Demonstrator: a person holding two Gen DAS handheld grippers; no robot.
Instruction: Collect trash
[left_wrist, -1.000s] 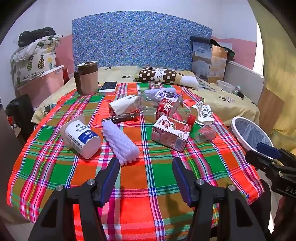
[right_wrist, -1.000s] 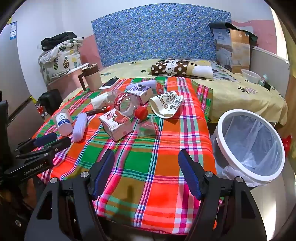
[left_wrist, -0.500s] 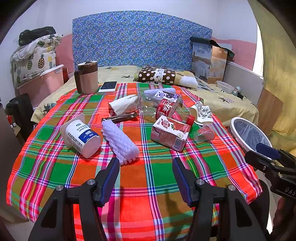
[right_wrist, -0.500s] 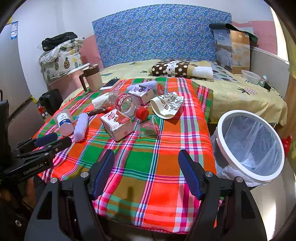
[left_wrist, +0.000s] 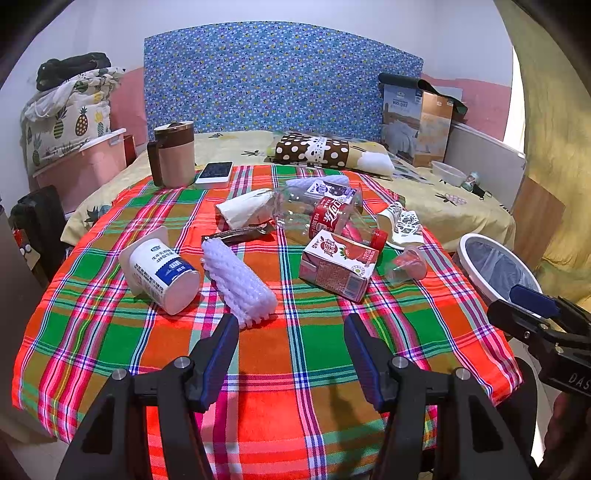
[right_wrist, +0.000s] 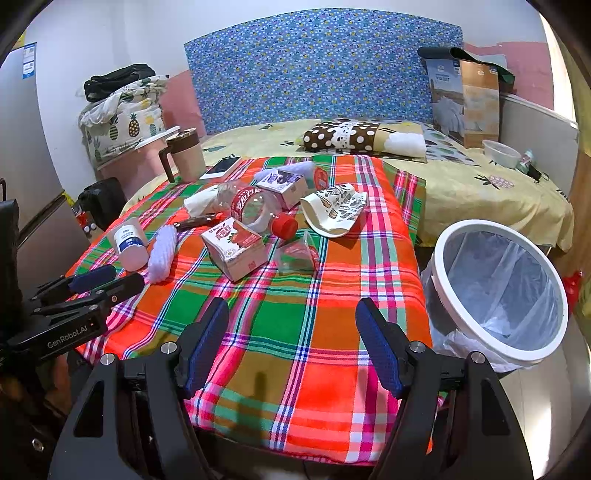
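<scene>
Plaid cloth in orange, green and pink carries all the litter we have to clear, and as far as we can judge the collecting has not begun; the white bin with its clear liner stands just beside the cloth's right edge, and what we can see of its inside looks empty. Our left gripper hangs over the near edge of the cloth with its jaws spread and nothing between them; our right gripper is likewise spread wide and empty, near the bin.

Everything is left to do; nearest the left gripper lies the white foam net sleeve, just beyond its left finger, and beside that the yoghurt cup on its side. Towards the middle sit the strawberry milk carton, a small clear cup with red inside, and the crushed clear bottle with the red cap; behind them we make out a second small carton, a white paper wrap, a dark flat wrapper and a crumpled printed paper bowl nearer the bin side.

The mug and phone at the far corner do not look like trash to us; we would leave them. We judge the carton or the clear cup the easiest first pick for the right gripper, being closest to the bin.
</scene>
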